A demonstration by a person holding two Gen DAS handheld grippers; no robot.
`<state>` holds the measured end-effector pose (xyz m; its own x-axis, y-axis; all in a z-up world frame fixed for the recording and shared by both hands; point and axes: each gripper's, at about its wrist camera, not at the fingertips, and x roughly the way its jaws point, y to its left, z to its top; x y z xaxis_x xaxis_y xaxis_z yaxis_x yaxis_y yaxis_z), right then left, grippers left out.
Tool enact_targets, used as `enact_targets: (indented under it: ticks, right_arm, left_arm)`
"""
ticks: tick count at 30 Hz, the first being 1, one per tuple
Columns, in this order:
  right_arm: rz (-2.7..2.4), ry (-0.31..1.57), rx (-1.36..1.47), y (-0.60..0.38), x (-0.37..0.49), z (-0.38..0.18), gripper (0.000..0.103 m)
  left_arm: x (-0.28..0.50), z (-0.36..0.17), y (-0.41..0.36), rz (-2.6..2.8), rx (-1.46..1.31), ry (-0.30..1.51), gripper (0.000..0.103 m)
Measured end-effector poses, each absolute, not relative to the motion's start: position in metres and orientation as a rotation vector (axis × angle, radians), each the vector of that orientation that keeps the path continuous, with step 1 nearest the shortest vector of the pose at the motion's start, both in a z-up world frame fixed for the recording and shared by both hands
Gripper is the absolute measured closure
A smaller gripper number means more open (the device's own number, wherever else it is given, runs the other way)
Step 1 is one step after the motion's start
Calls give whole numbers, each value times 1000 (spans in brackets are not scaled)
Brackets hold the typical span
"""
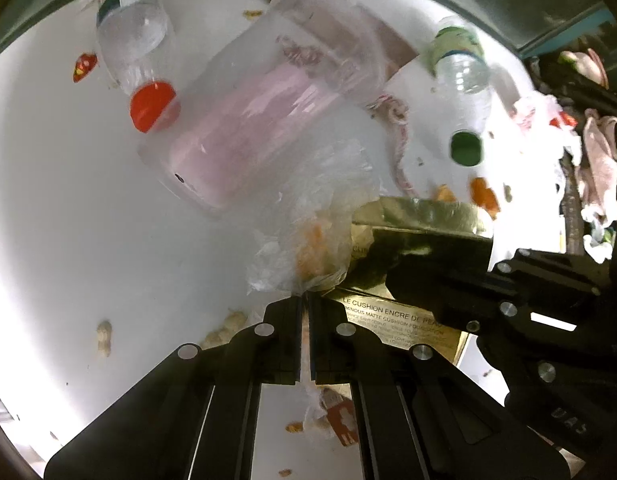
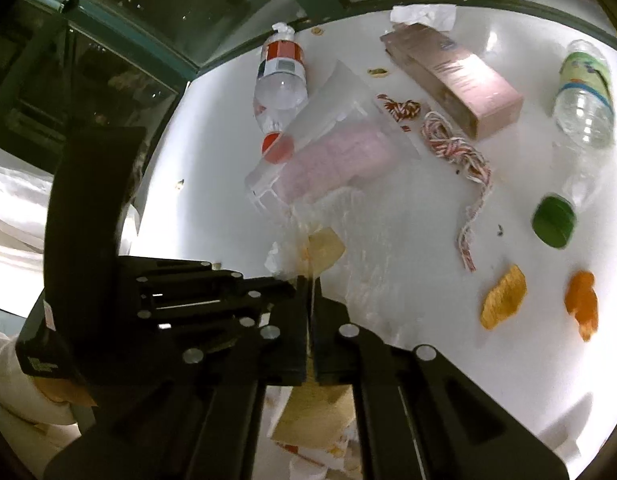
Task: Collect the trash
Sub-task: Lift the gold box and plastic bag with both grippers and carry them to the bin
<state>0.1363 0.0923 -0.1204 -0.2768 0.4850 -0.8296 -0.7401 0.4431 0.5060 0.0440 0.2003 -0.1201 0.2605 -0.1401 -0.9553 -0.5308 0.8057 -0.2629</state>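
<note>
hanging crumpled and see-through, clear plastic bag (image 1: 308, 236) holds orange crumbs.

A white tabletop (image 1: 68, 200) spreads under and ahead of my left tongs (image 1: 304, 300), glossy and glaring. Beyond my right tongs (image 2: 310, 280), at the tabletop's far edge, runs a teal window frame (image 2: 124, 46). Its glass (image 2: 108, 4) is dark, with small points of light in it. Off the tabletop, left of my right tongs, lies soft white fabric (image 2: 12, 200); I cannot tell what it is. Far right of my left tongs, a pale pinkish cloth (image 1: 600, 152) hangs among dark shapes.
</note>
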Motion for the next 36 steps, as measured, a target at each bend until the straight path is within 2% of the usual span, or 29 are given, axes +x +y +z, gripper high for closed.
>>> enact_targets:
  ticks: [18,26,36]
  right_arm:
    - [1158,1215,-170,34,105,-28,100]
    - [1077,1167,-130,-2,81,-3,100]
    - [905,1169,-47,-58,47,3,100]
  left_arm:
    - [22,-21,144,231,-515,1121,102]
    - [14,-1,109,139,-435,1106,102]
    - [7,-2,49,-57,-287,1169,102]
